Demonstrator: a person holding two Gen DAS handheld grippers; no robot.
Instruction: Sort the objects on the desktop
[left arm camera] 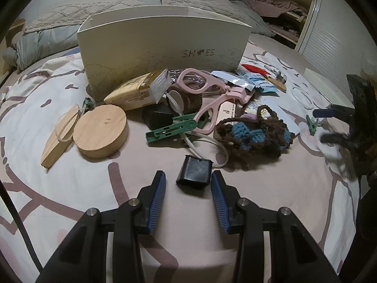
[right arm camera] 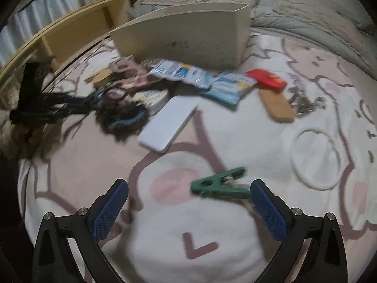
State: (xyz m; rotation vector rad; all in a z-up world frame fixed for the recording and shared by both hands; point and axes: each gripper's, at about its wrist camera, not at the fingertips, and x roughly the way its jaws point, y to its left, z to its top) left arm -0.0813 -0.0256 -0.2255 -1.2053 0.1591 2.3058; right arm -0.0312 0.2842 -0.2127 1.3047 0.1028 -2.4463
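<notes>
1. Here, in the left wrist view, the left gripper [left arm camera: 188,181] hangs over the bedsheet [left arm camera: 70,188] with a small black cap [left arm camera: 194,171] just past its tips; the right pad is beside the cap, the left one apart, so it stands spread, pinching nothing. I'd ease forward until both pads flank the cap, then close. The shoe box [left arm camera: 162,47] stands far behind the clutter.

2. In the right wrist view, blurred, the right gripper [right arm camera: 189,197] is spread wide around a green peg [right arm camera: 220,185], which lies nearer its right pad. Centre it before squeezing; the white ring [right arm camera: 315,159] sits to the right.
</notes>
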